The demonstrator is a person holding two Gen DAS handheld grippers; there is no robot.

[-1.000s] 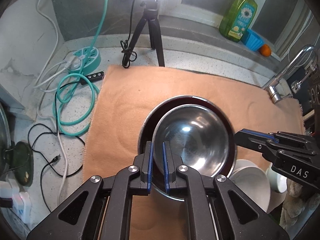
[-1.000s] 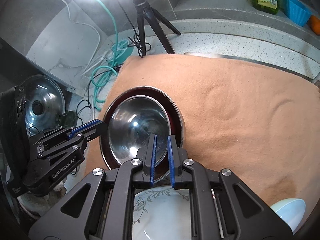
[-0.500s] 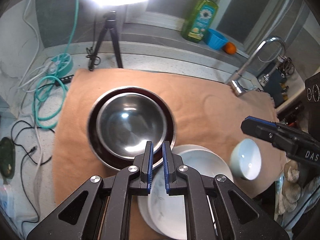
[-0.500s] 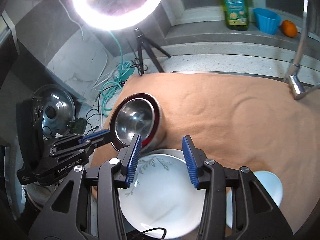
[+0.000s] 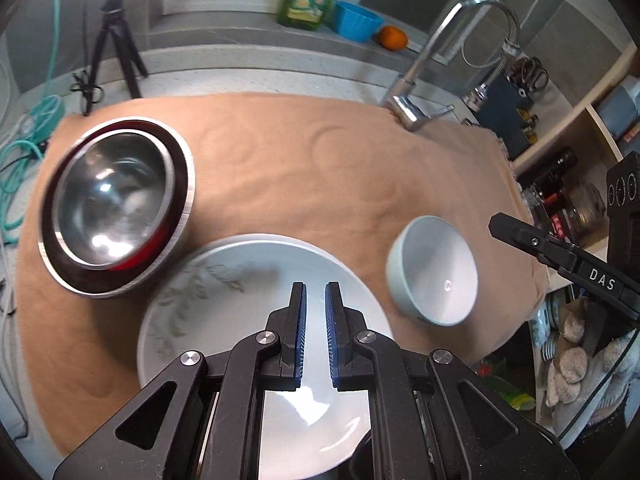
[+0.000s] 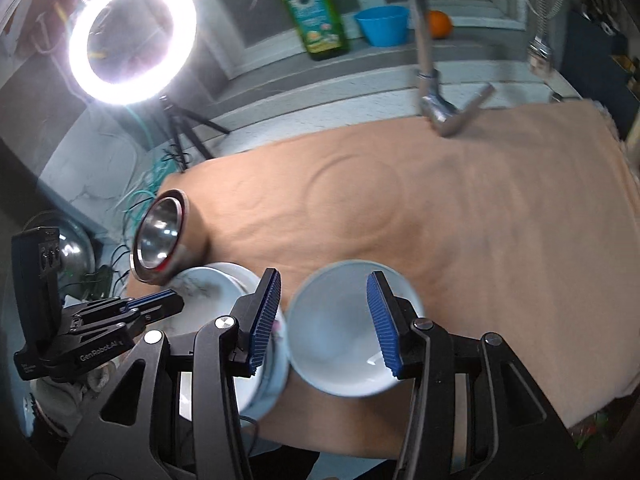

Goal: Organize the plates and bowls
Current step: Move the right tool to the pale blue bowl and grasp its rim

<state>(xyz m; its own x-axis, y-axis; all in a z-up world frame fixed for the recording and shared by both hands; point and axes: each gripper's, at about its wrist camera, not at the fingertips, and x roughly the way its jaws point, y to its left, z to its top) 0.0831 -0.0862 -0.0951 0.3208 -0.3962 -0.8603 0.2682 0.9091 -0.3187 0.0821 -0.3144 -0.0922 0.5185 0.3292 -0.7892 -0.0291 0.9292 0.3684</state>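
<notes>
A steel bowl [image 5: 110,196] sits nested in a larger dark-rimmed steel bowl [image 5: 182,184] at the left of the tan cloth [image 5: 300,168]; both show in the right wrist view [image 6: 158,236]. A white plate [image 5: 224,304] with a leaf print lies at the front. A small white bowl [image 5: 434,270] stands to its right. My left gripper [image 5: 316,296] hovers over the plate, nearly shut and empty. My right gripper [image 6: 324,292] is open wide above the small white bowl [image 6: 340,344], holding nothing.
A chrome faucet [image 5: 424,76] rises at the cloth's back right. A soap bottle [image 6: 312,12], a blue cup [image 6: 382,24] and an orange [image 6: 438,24] stand on the back ledge. A ring light [image 6: 132,40] on a tripod and teal cables [image 5: 24,152] are at the left.
Both grippers pulled back and to the right, away from the nested steel bowls. The right gripper opened wider and now sits over the small white bowl; the left one is over the plate.
</notes>
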